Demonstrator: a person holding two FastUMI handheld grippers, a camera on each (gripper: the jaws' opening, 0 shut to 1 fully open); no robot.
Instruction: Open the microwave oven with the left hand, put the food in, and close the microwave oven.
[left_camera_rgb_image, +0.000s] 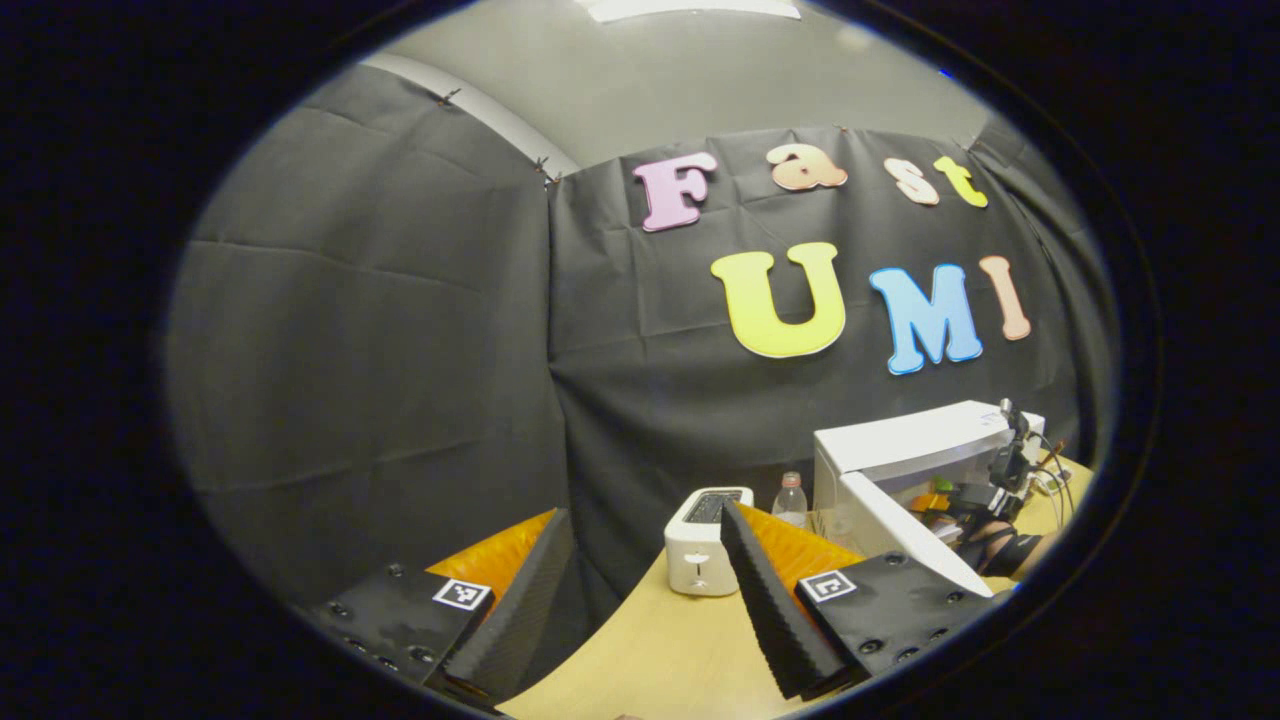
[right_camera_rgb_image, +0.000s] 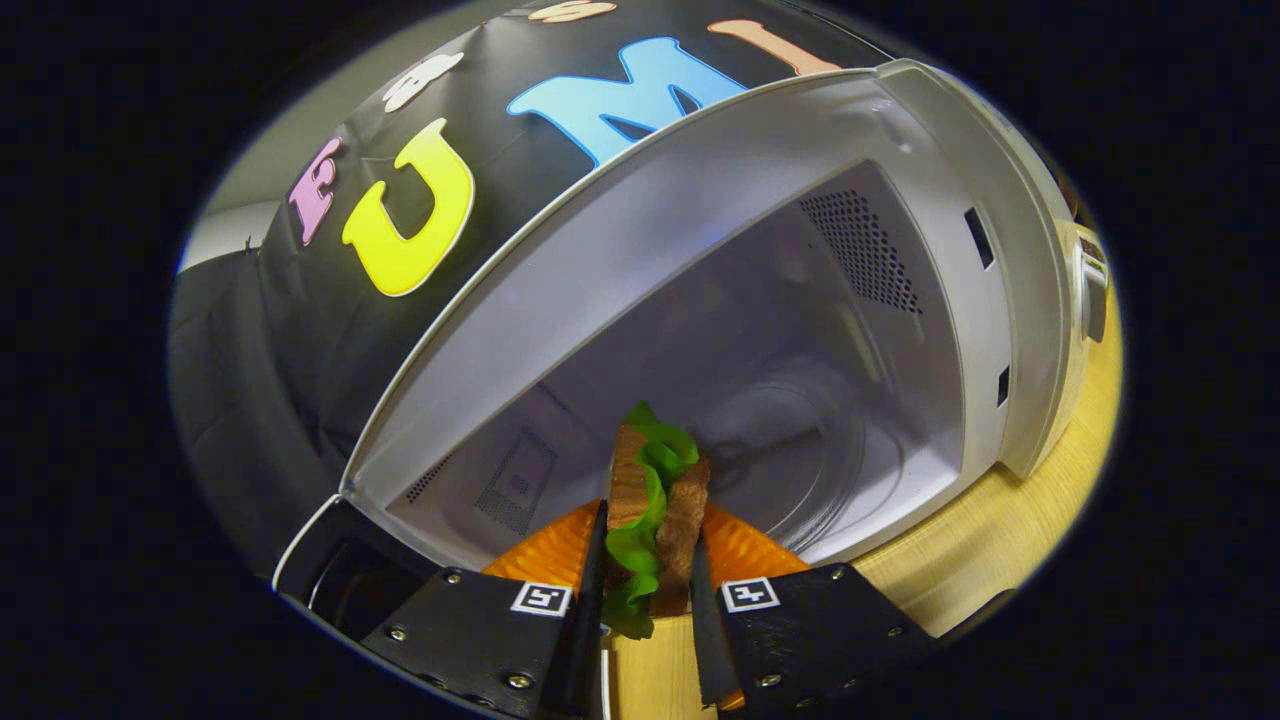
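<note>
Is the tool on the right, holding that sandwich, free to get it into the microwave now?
Probably yes. The right tool grips the sandwich just before the microwave, whose door stands open, and nothing blocks the opening.

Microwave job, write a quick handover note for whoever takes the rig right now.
Left claw: open, holding nothing, back from the microwave near the toaster.
Right claw: shut on the sandwich, at the mouth of the microwave's cavity.
Done: door open.
Left: set the sandwich on the turntable, release, withdraw, then close the door with the left claw.
</note>
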